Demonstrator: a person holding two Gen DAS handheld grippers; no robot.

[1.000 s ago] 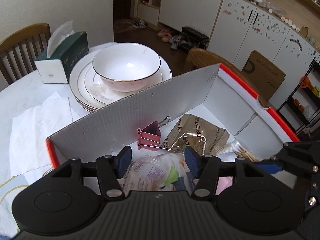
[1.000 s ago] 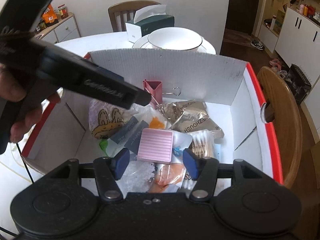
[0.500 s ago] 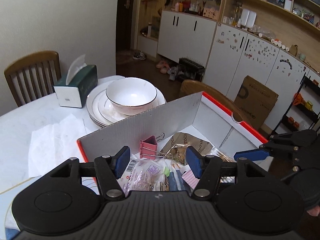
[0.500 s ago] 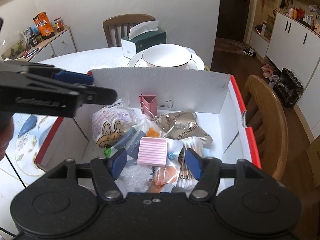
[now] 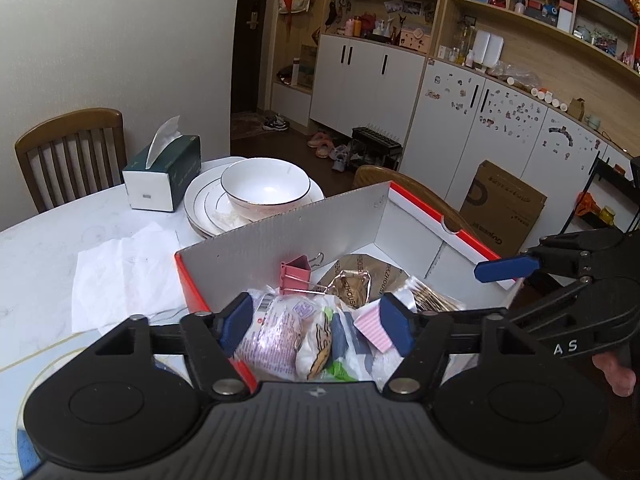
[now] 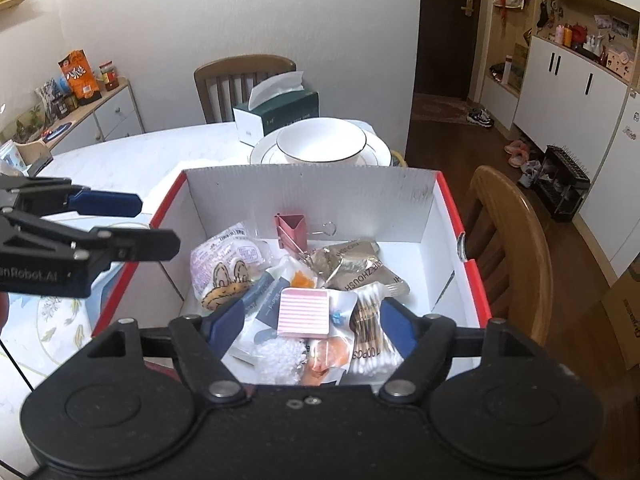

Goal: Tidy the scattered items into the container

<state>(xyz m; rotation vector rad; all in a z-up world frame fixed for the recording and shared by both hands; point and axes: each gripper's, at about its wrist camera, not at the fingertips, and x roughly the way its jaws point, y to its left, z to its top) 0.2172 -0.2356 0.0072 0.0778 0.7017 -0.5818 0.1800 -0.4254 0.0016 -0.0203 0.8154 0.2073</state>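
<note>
left gripper (image 5: 316, 326): empty, jaws just opened wider, now higher above the box (image 6: 312, 196) | right gripper (image 6: 312, 326): same, holds nothing | items: snack packets, pink binder clip (image 6: 291, 230), cotton swabs (image 6: 370, 320) lie inside box on surface (image 5: 60, 240) | tidying seems finished

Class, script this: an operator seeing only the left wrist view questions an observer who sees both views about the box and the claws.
Operator: What lies by the near wall of the box?
Observer: A packet of white beads beside an orange-tinted packet.
Operator: Does the right claw hold anything?
Observer: No; its jaws have just been opening, with nothing gripped.
Operator: What stands left of the table?
Observer: A low cabinet with snack bags on top.
</note>
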